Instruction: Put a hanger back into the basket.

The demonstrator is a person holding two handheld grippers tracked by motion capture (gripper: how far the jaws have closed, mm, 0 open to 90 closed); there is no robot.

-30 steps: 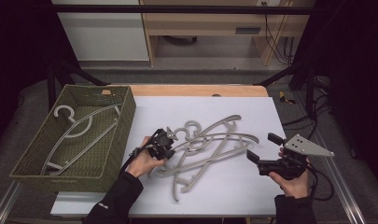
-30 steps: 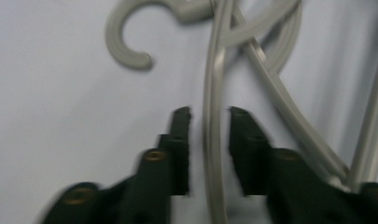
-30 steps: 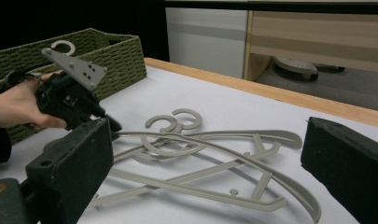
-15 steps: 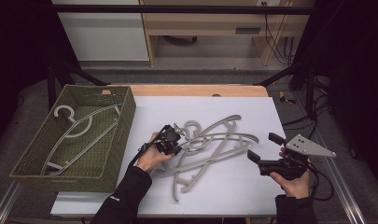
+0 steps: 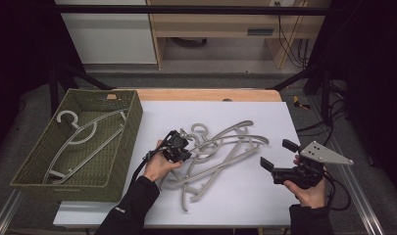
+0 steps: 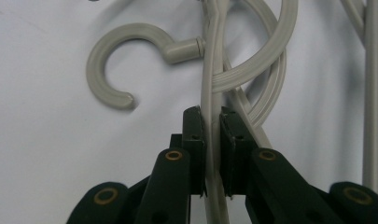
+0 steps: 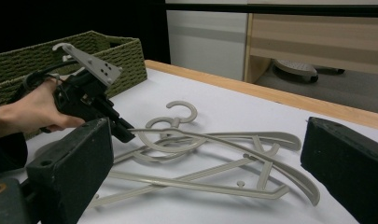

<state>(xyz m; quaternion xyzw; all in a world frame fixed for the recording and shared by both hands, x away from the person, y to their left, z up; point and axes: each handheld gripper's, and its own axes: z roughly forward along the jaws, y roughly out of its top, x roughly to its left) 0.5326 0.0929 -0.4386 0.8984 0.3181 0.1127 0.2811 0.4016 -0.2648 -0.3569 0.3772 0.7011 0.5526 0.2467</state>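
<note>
Far left: olive-green woven rectangular basket (image 5: 118, 147) sits at the table's left edge, partly overhanging the white table sheet (image 5: 245, 196). Inside it lies one pale grey plastic hanger (image 5: 86, 134), hook toward the far left corner, bar running diagonally along the basket floor.

Next, just right of the basket: left gripper (image 5: 180, 147), held in the person's left hand (image 5: 159, 166), black sleeve coming in from the bottom edge. Jaws are closed on a thin arm of a pale grey plastic hanger in the pile (image 6: 213, 84); the left gripper view shows the strip pinched between both pads, running straight up past them. Its hook (image 6: 113, 70) lies flat on the sheet just left of the pinched arm, opening facing down in that view. Curved ribbed arms of other hangers cross under or over the gripped strip; cannot tell the order.

Centre: pile of tangled grey hangers (image 5: 220, 152) spreads across the middle of the sheet, hooks toward the far side, long arms fanning toward the near edge and right. In the right gripper view one hanger arm looks lifted off the sheet near the left gripper.

Right: right gripper (image 5: 279, 159) in the right hand (image 5: 309, 188), grey triangular plate on top, near the table's right edge. Jaws are spread wide, nothing between them, pointing left at the pile, well apart from it.
</note>
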